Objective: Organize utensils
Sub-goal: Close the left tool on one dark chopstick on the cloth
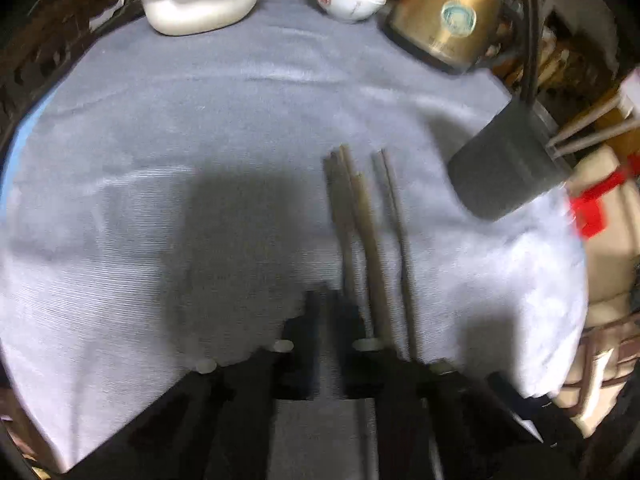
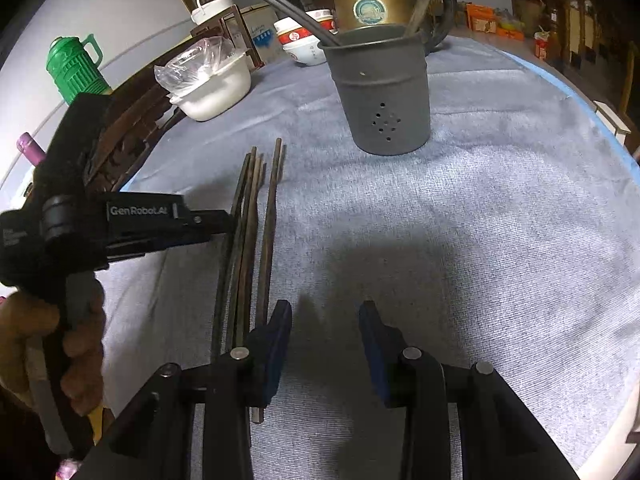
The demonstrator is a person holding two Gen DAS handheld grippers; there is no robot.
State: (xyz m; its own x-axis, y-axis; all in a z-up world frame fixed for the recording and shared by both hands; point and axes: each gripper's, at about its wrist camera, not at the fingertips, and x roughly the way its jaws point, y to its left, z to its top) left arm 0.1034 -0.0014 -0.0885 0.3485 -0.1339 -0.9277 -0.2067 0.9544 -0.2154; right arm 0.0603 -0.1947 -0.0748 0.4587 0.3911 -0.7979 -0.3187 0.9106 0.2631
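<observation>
Your left gripper (image 2: 224, 224) comes in side-on from the left, its narrow-set tips right at the dark wooden chopsticks (image 2: 256, 240); whether they pinch one, you cannot tell. Those sticks lie on the pale blue cloth (image 2: 480, 220), long axis pointing away from you, towards the grey perforated metal holder (image 2: 380, 100). Your right gripper (image 2: 326, 344) stands spread and empty just right of them.

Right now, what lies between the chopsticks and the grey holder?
Only bare grey cloth separates the chopsticks from the grey holder, clearest in the right wrist view.
</observation>
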